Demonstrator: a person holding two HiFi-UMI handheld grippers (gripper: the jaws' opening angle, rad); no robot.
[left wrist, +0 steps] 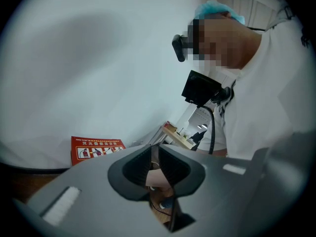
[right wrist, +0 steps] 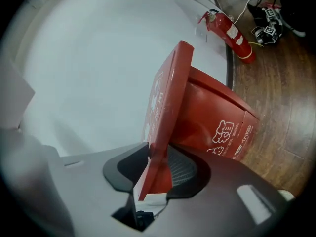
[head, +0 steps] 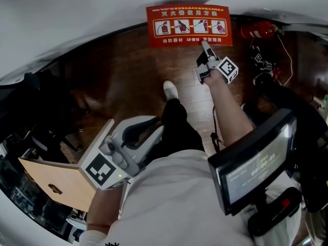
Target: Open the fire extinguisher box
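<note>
The red fire extinguisher box point(right wrist: 217, 117) stands on the wood floor against the white wall. Its lid point(right wrist: 165, 93), with white instruction pictures, is tilted up off the box body. My right gripper point(right wrist: 158, 169) is shut on the lid's lower edge, which runs between both pads. From the head view, the lid point(head: 188, 25) faces me at top centre and the right gripper point(head: 206, 46) reaches its lower right edge. My left gripper point(head: 155, 127) hangs near my body, jaws a narrow gap apart with nothing in them. The left gripper view shows the box point(left wrist: 96, 148) far off.
A red fire extinguisher point(right wrist: 229, 31) lies on the floor by the wall, to the right of the box. Spare marker-cube grippers and cables point(head: 262, 60) lie near it. A screen device point(head: 253, 163) hangs at my chest. A wooden board point(head: 51, 181) is at lower left.
</note>
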